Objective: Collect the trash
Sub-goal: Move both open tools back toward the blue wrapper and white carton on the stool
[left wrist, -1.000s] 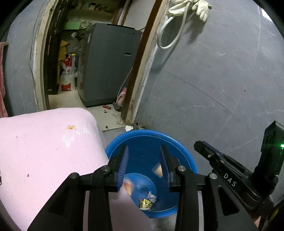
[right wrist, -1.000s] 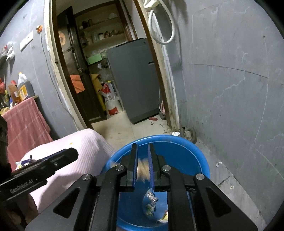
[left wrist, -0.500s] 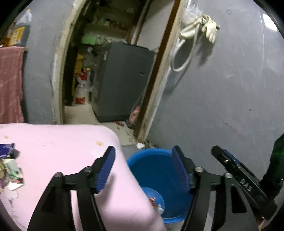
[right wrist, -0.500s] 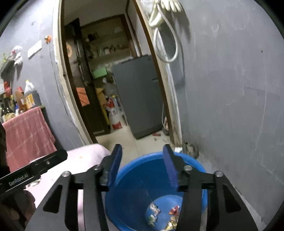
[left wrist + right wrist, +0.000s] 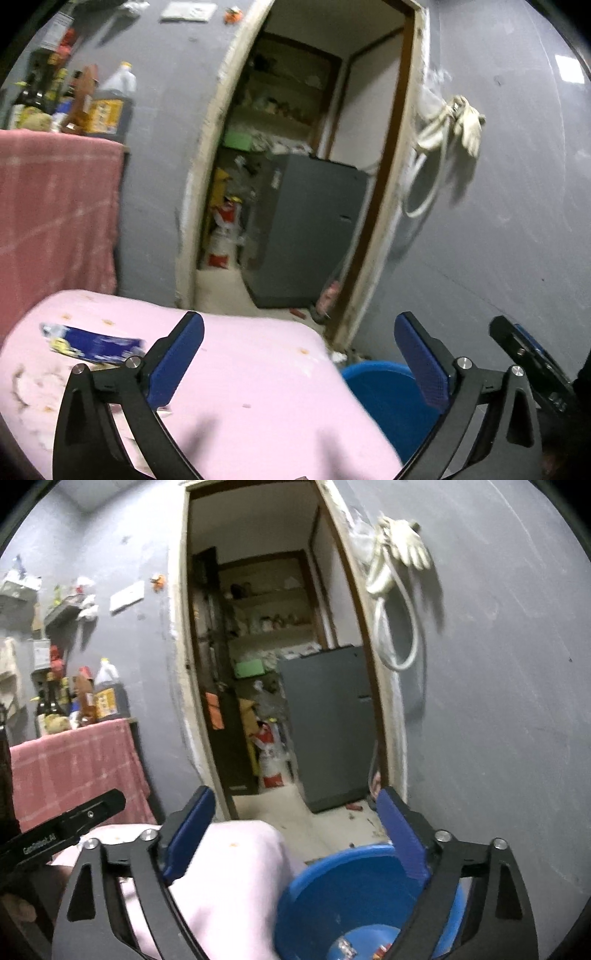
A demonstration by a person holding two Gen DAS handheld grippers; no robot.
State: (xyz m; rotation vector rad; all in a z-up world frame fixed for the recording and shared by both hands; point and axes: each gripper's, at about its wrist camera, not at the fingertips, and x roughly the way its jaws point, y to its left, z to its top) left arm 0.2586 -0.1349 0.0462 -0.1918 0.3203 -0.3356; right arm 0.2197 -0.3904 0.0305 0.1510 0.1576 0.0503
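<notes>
Left wrist view: the left gripper (image 5: 298,355), released and empty, hangs over the pink padded tabletop (image 5: 258,373); a blue foil wrapper (image 5: 92,344) lies near its left edge.

Right wrist view: the right gripper (image 5: 295,834), spread wide, is above the round blue plastic bucket (image 5: 351,893) holding crumpled wrappers (image 5: 347,946).

Both the left tongs (image 5: 299,356) and the right tongs (image 5: 295,830) are spread wide, holding nothing.
</notes>
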